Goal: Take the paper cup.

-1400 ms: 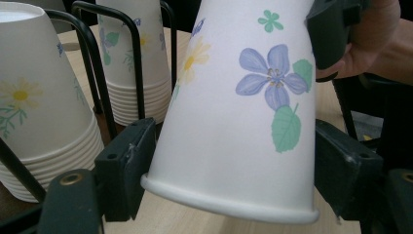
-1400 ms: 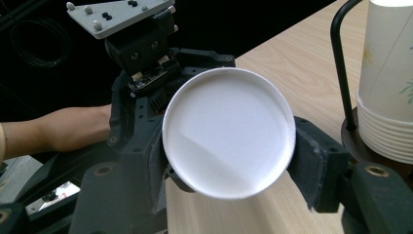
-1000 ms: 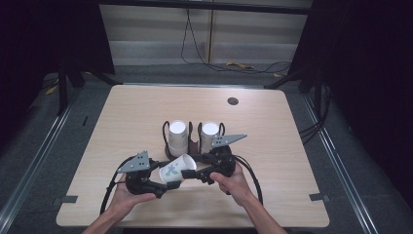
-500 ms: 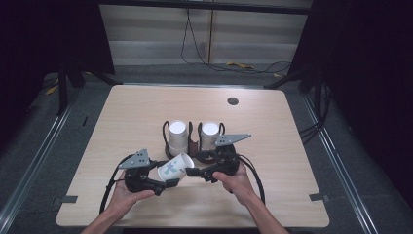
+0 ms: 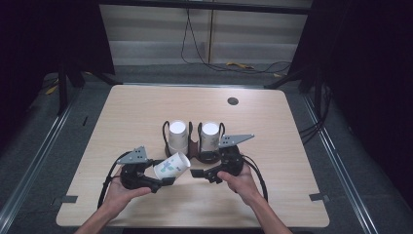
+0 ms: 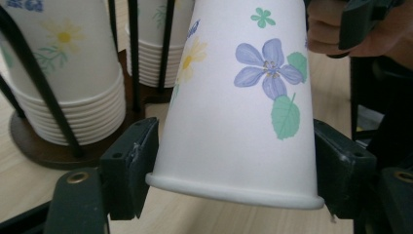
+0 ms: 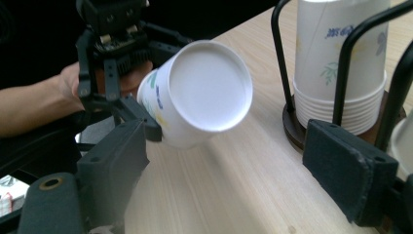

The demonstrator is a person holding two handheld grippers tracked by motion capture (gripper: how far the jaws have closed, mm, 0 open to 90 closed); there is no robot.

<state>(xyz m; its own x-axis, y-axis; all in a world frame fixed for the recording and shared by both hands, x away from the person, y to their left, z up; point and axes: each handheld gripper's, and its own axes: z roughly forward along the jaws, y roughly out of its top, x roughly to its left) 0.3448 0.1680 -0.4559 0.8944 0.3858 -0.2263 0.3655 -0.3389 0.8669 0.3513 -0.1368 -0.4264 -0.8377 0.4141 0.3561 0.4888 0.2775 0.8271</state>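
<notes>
A pale wooden bench (image 5: 146, 112) stands in a dark-walled room, with cables on the floor behind it. Left claw (image 5: 160, 178): held in the person's left hand (image 5: 117, 192), it is clenched on a flowered paper cup (image 5: 171, 165), one jaw on either side of the cup wall just above the rim; the cup lies tilted, its closed base pointing toward the right claw (image 5: 200, 173). Beyond the left claw, two stacks of upside-down cups sit in a black wire holder (image 5: 195, 146) on a dark round base; the left stack (image 5: 178, 135) and right stack (image 5: 210, 136) stand side by side. Right claw: held in the right hand (image 5: 238, 178), its jaws stand spread apart and grip nothing; the cup's base faces it from just ahead, and the holder lies just beside its right jaw.
</notes>
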